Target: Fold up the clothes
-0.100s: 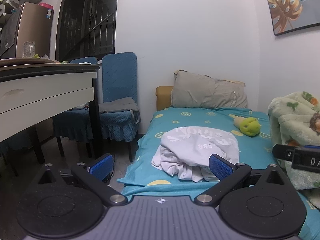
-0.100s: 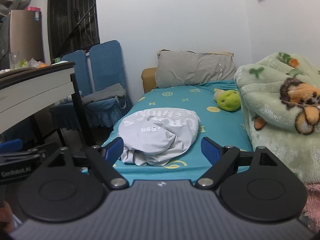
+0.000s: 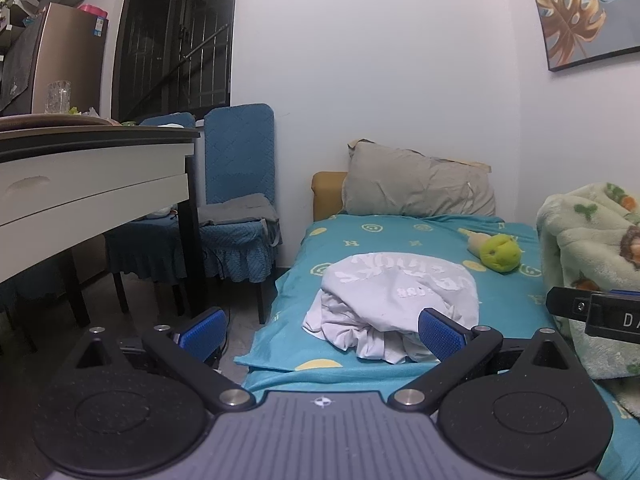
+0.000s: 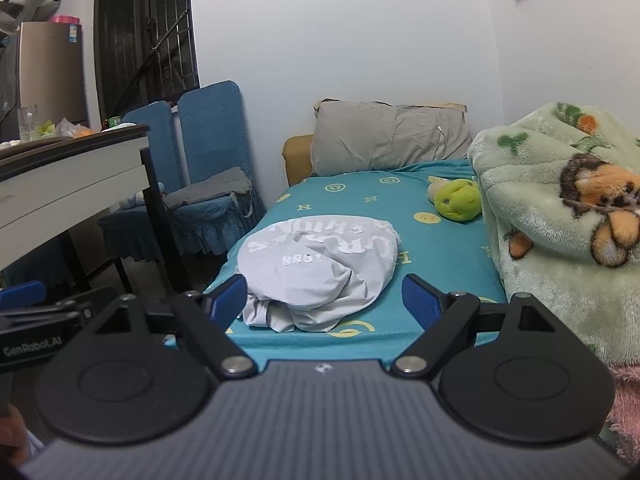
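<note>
With my left gripper [image 3: 322,330] and right gripper [image 4: 324,300] both spread wide and empty, the crumpled white T-shirt [image 4: 320,258] lies bunched on the teal bedsheet [image 4: 432,248]; I should pinch opposite hem corners, then spread it flat.

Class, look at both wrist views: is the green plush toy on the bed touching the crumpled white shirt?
Apart. In the right wrist view, bare teal sheet separates the green plush toy from the white shirt; the left wrist view shows the same gap.
</note>
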